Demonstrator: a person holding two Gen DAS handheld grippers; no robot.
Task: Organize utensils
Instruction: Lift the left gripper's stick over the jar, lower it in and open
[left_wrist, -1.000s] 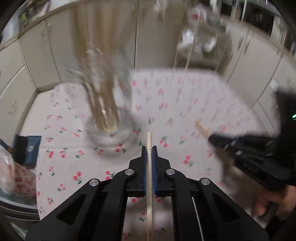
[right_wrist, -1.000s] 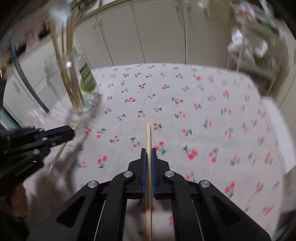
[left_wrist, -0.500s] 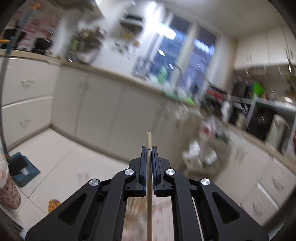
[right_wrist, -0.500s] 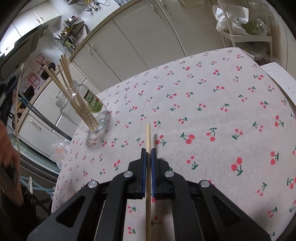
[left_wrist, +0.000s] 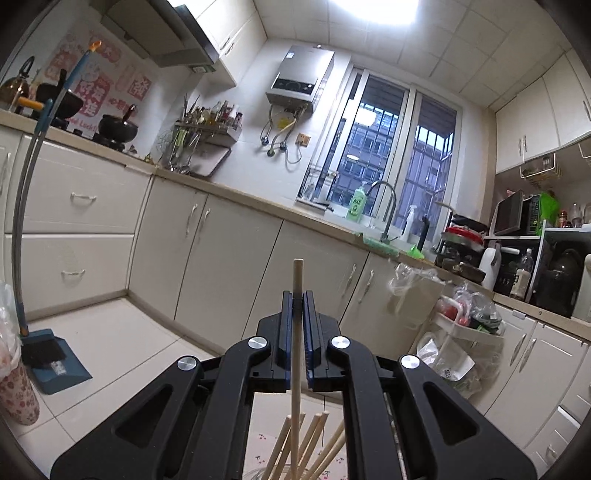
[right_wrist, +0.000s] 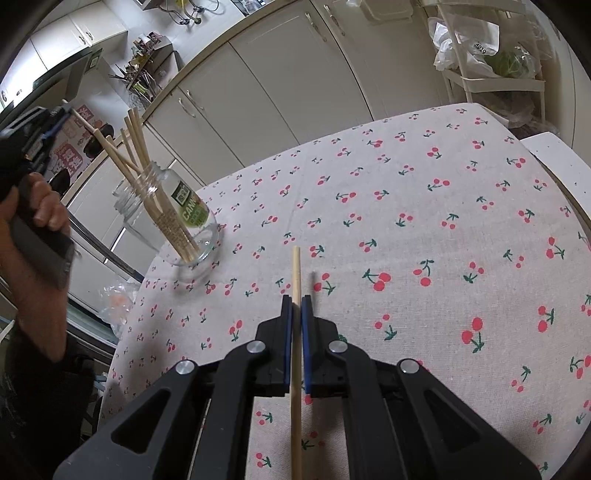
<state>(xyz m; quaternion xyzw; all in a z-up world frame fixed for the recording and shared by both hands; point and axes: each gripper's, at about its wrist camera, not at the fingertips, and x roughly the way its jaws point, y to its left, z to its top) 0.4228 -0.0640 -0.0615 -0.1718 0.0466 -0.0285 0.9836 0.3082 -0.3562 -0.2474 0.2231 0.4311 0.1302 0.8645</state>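
Observation:
A clear glass jar (right_wrist: 173, 221) with a green label stands at the left of the cherry-print table (right_wrist: 424, 229) and holds several wooden chopsticks (right_wrist: 136, 147). My left gripper (left_wrist: 297, 295) is shut on one wooden chopstick (left_wrist: 296, 362) and points up at the kitchen; the chopstick's lower end hangs among the stick tops (left_wrist: 314, 443) in the jar below. In the right wrist view the left gripper (right_wrist: 55, 114) is above the jar's mouth. My right gripper (right_wrist: 295, 301) is shut on another wooden chopstick (right_wrist: 295, 332), low over the table, right of the jar.
Cream cabinets (left_wrist: 207, 258) and a counter with a sink (left_wrist: 384, 236) line the walls. A white trolley with plastic bags (left_wrist: 461, 332) stands by the table's far side. A broom and dustpan (left_wrist: 44, 362) stand on the floor at left.
My left gripper has tilted up from facing the table and jar to facing the kitchen wall, carrying its chopstick over the jar. My right gripper has drawn back a little and holds its chopstick still.

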